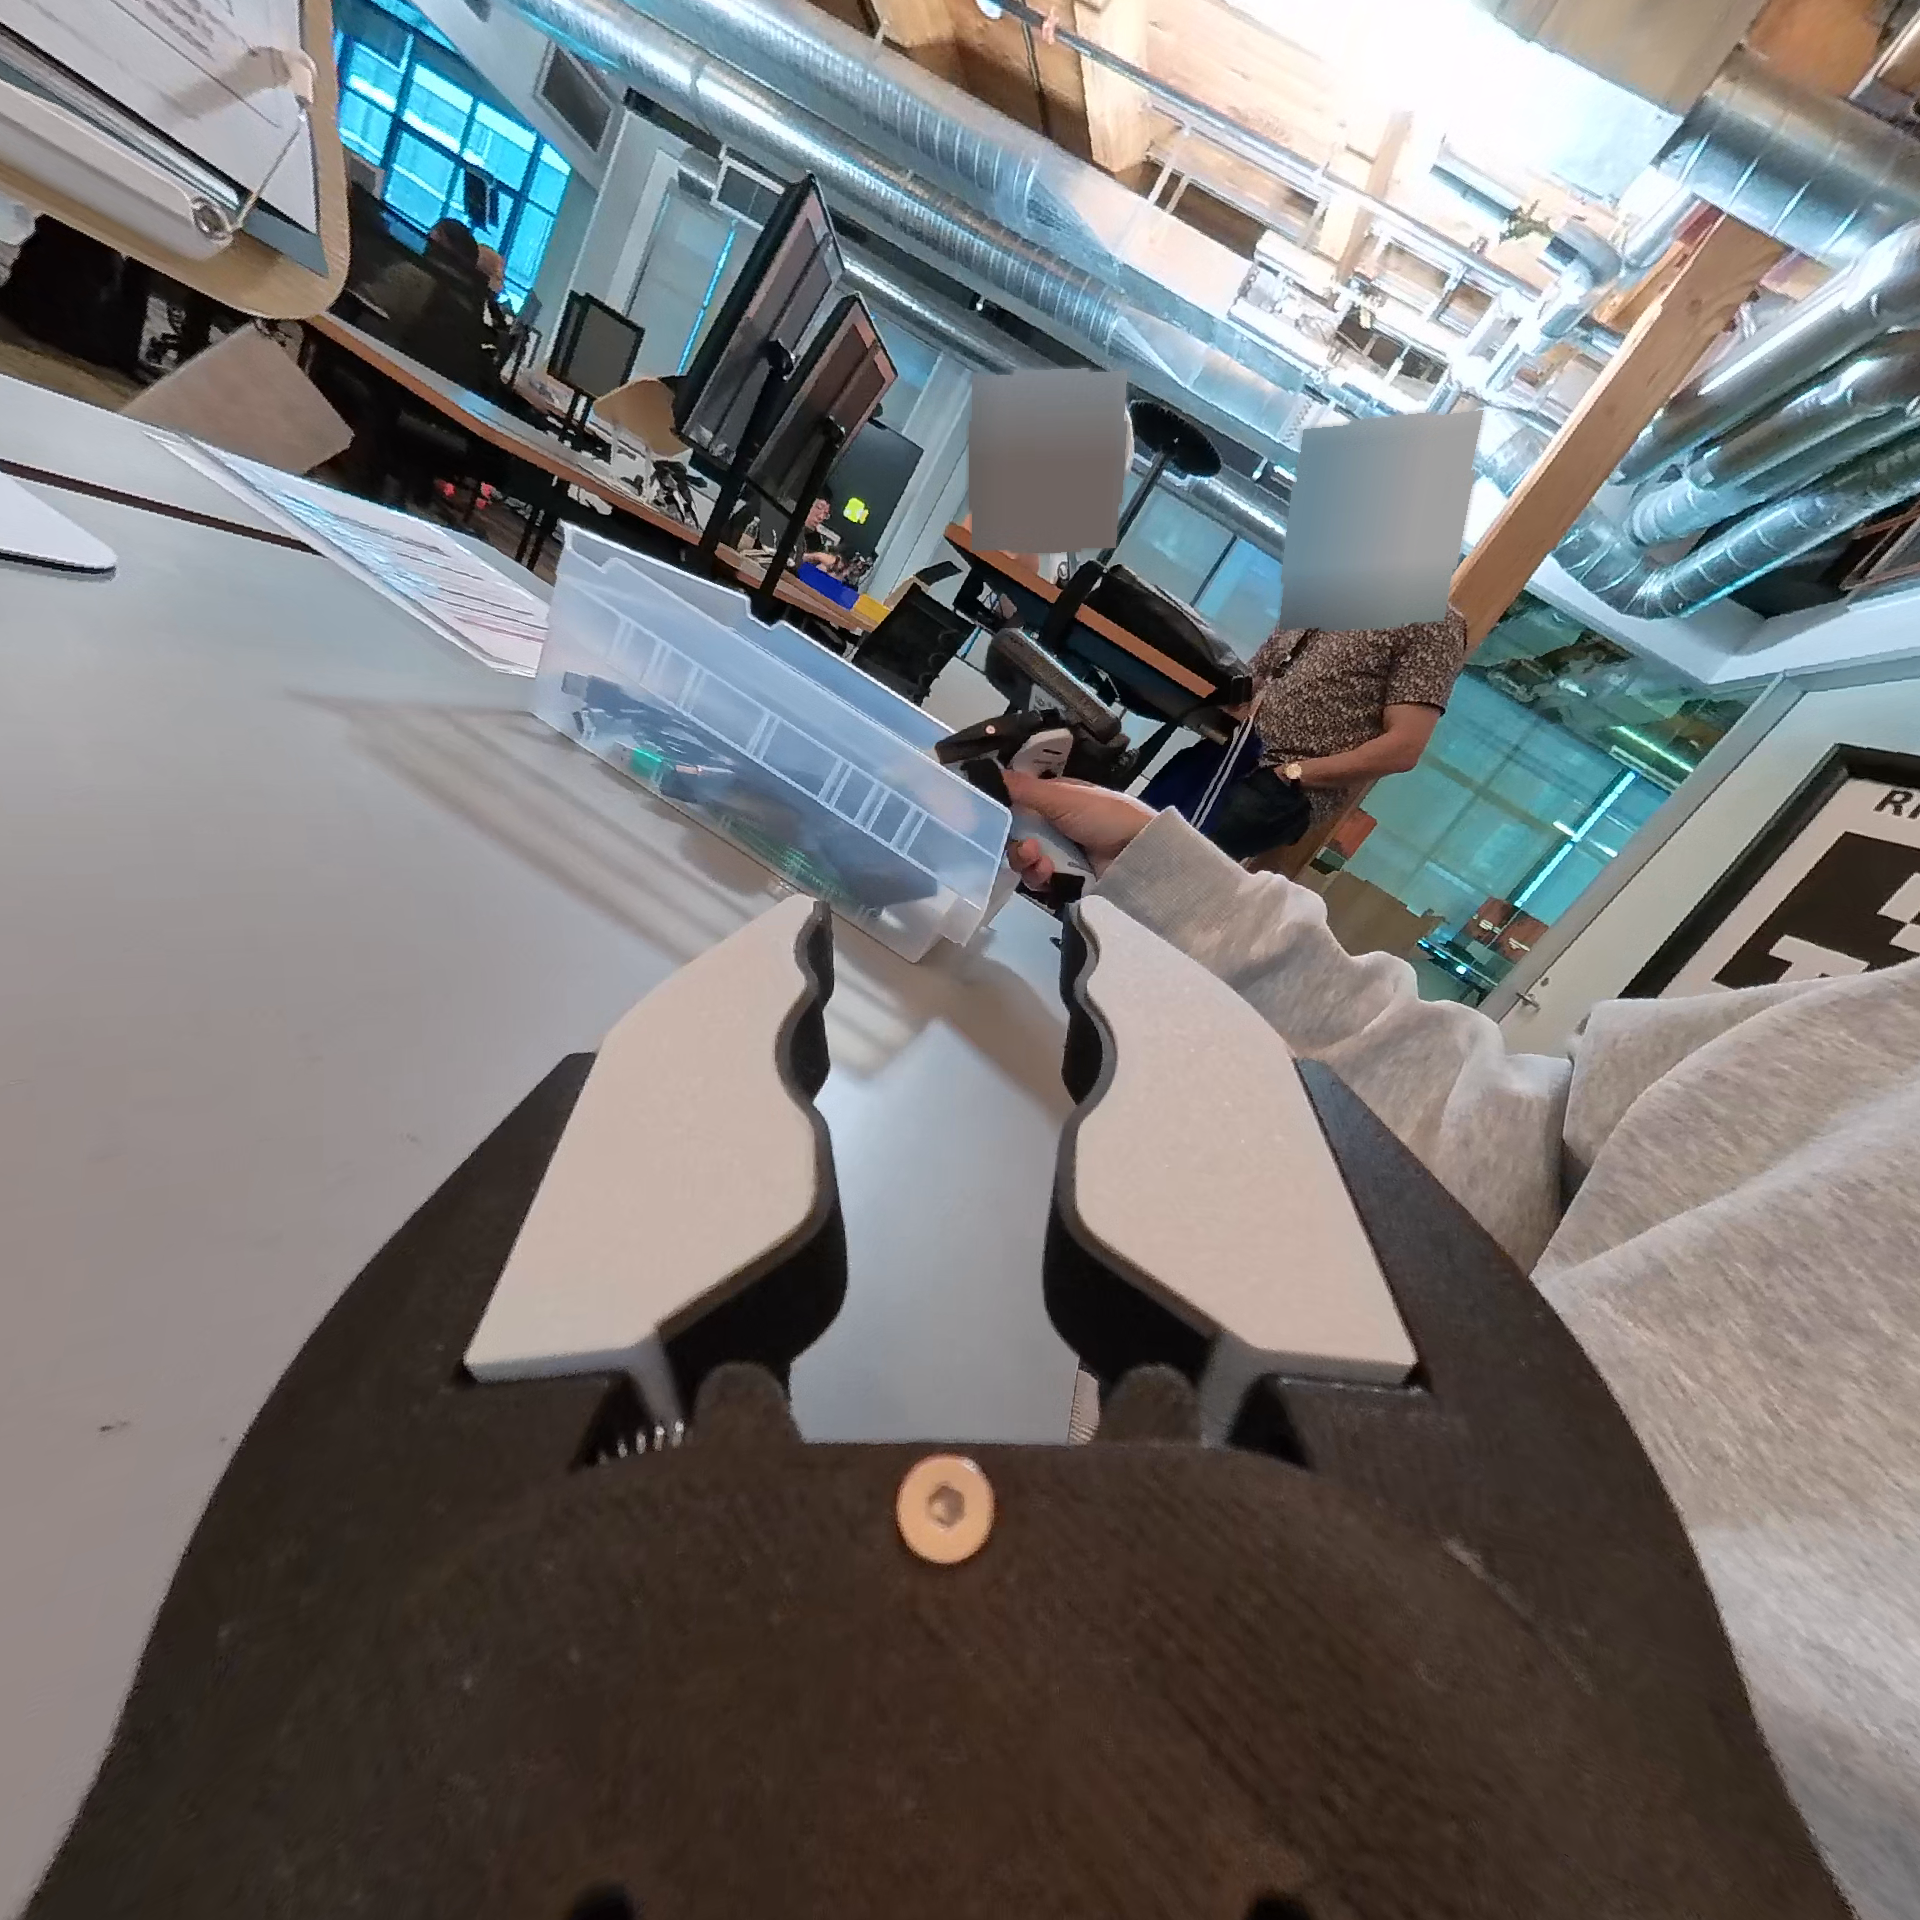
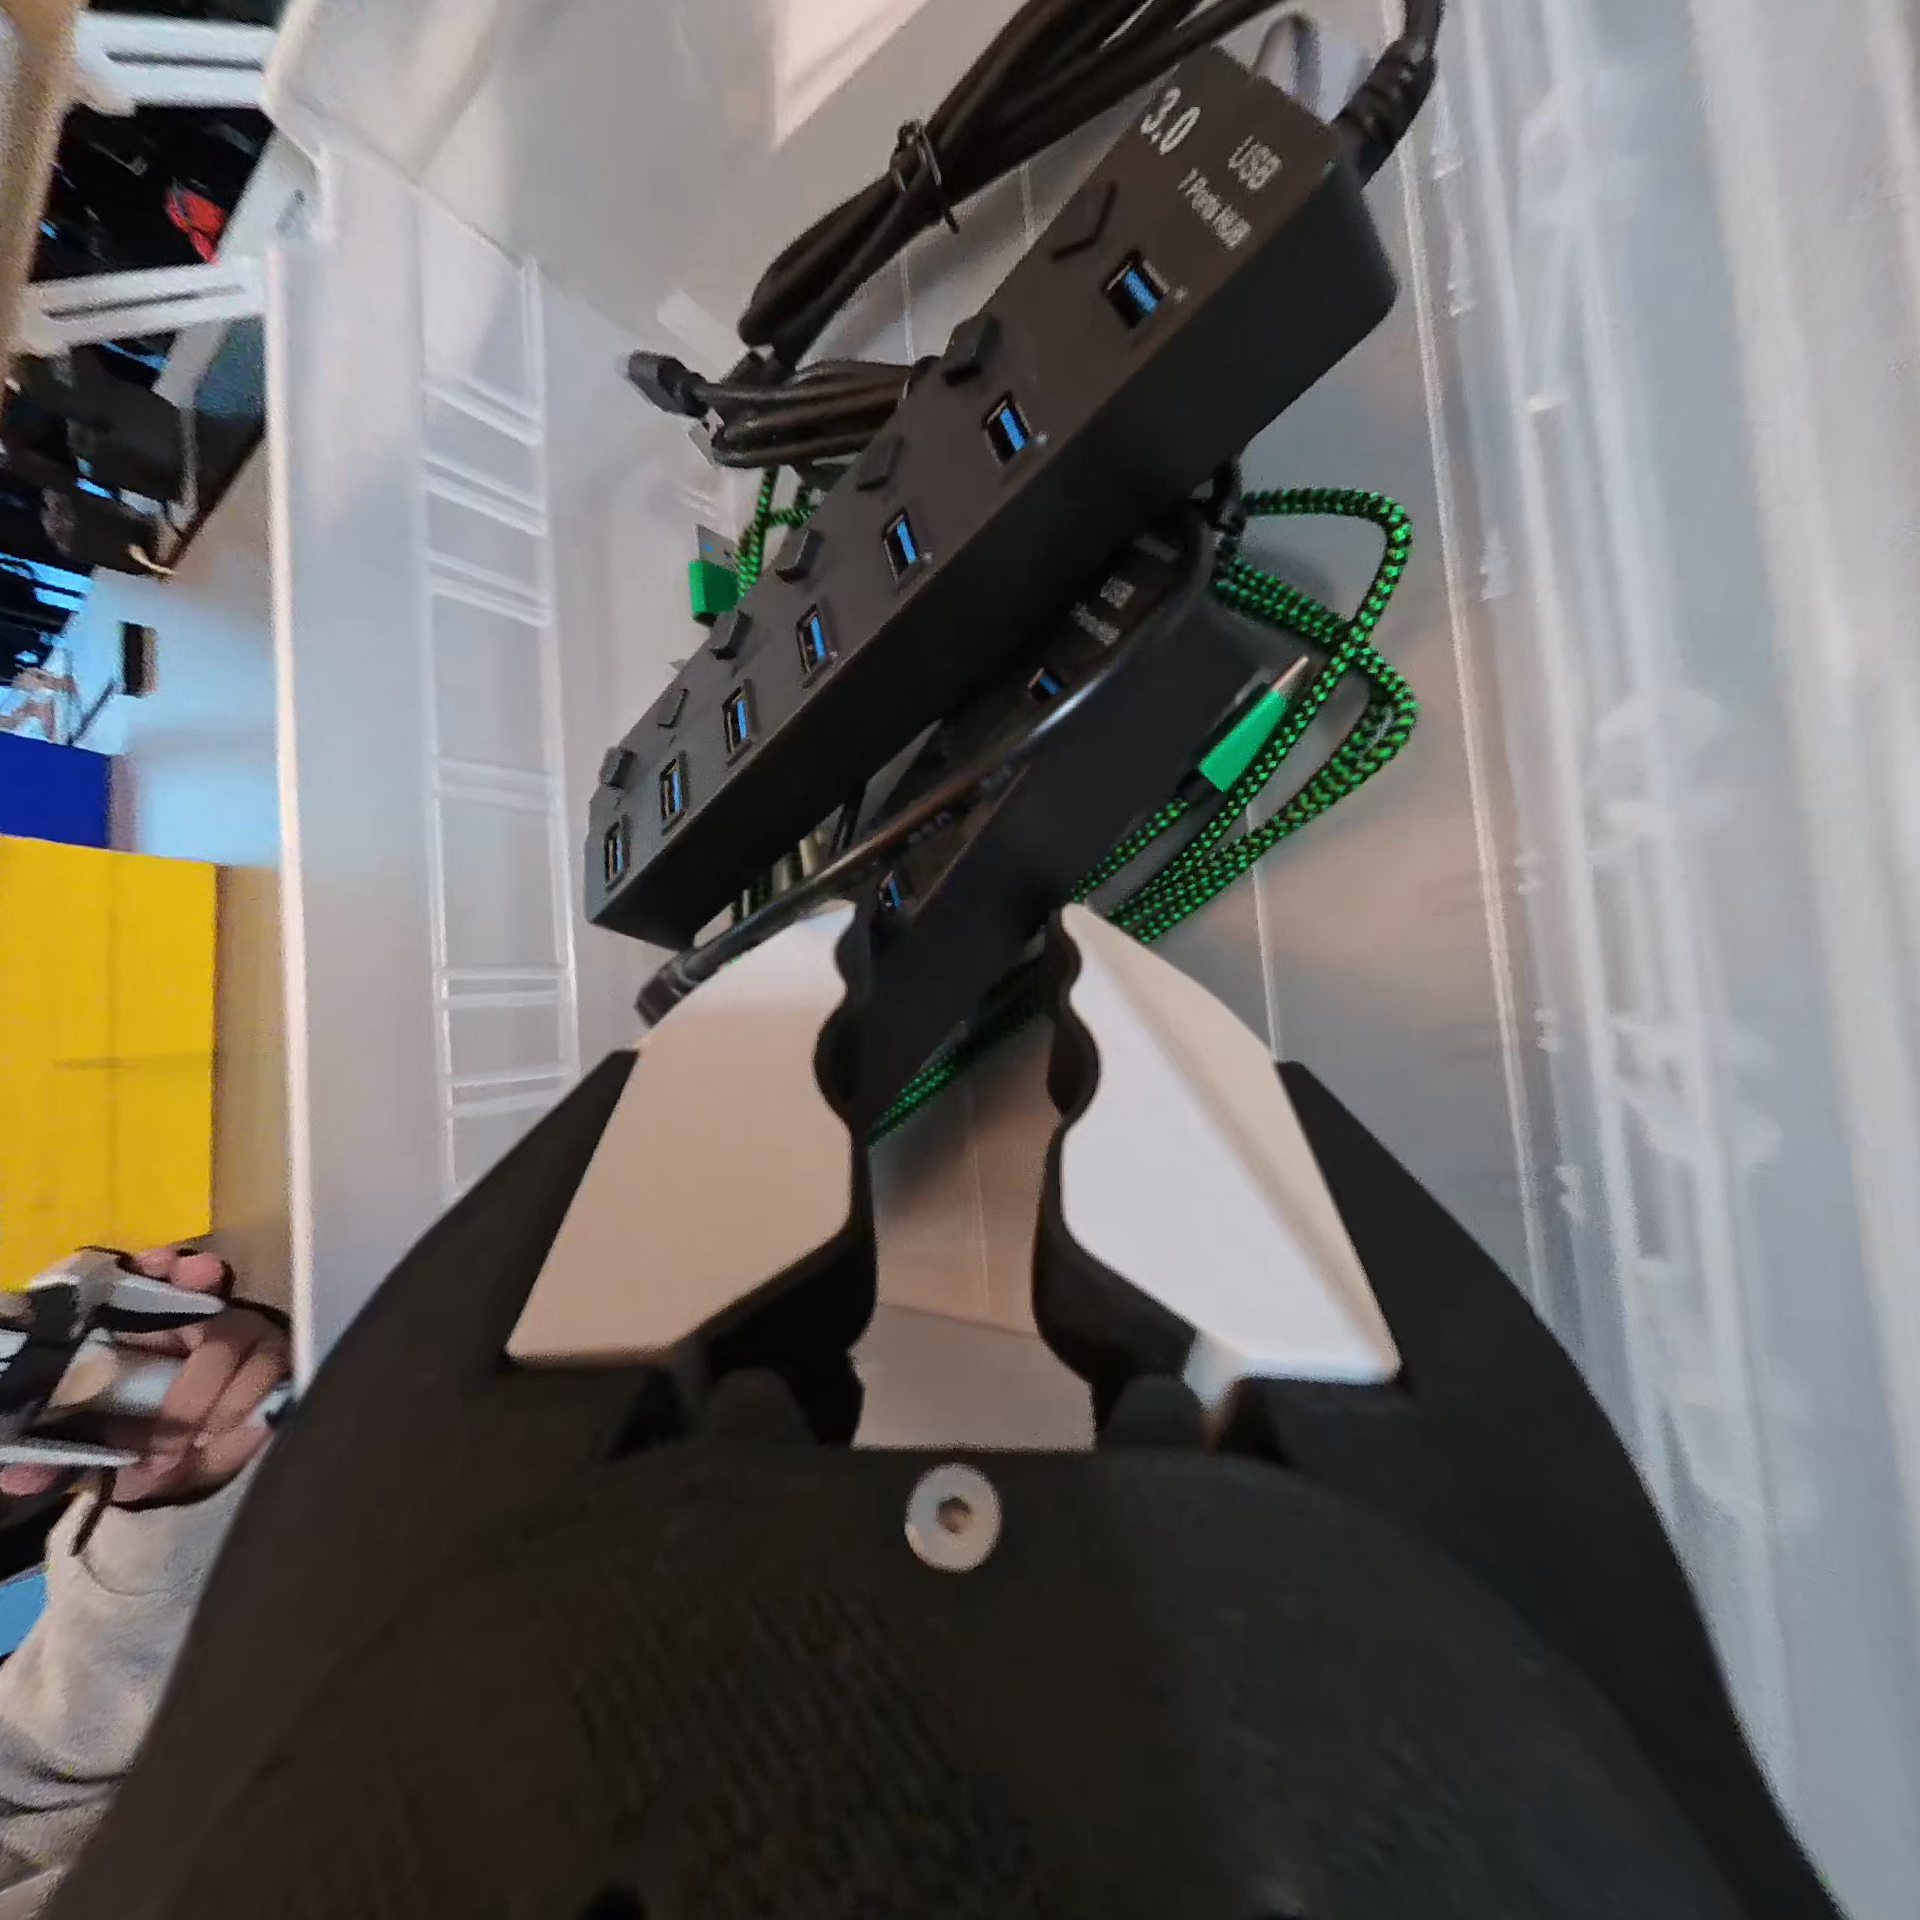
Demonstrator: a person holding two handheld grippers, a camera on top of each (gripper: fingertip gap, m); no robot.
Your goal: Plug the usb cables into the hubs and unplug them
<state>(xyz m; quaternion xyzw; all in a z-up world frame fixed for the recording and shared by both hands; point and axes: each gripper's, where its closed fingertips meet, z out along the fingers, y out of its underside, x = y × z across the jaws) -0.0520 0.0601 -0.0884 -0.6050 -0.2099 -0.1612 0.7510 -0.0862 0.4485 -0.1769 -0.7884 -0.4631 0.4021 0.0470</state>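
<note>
In the right wrist view two black USB hubs lie stacked in a clear plastic bin. The upper hub lies askew on the lower hub. Green braided cables with green plugs and a tied black cable bundle lie around them. My right gripper is open, its fingertips on either side of the lower hub's near end. In the left wrist view my left gripper is open and empty, low over the grey table, just short of the bin. The right gripper reaches into the bin there.
A printed sheet and a white rounded base lie on the table at the far left. My grey sleeve crosses on the right. Two people stand beyond the table's far edge, among desks with monitors. My hands' fingertips stand some 40 centimetres from each other.
</note>
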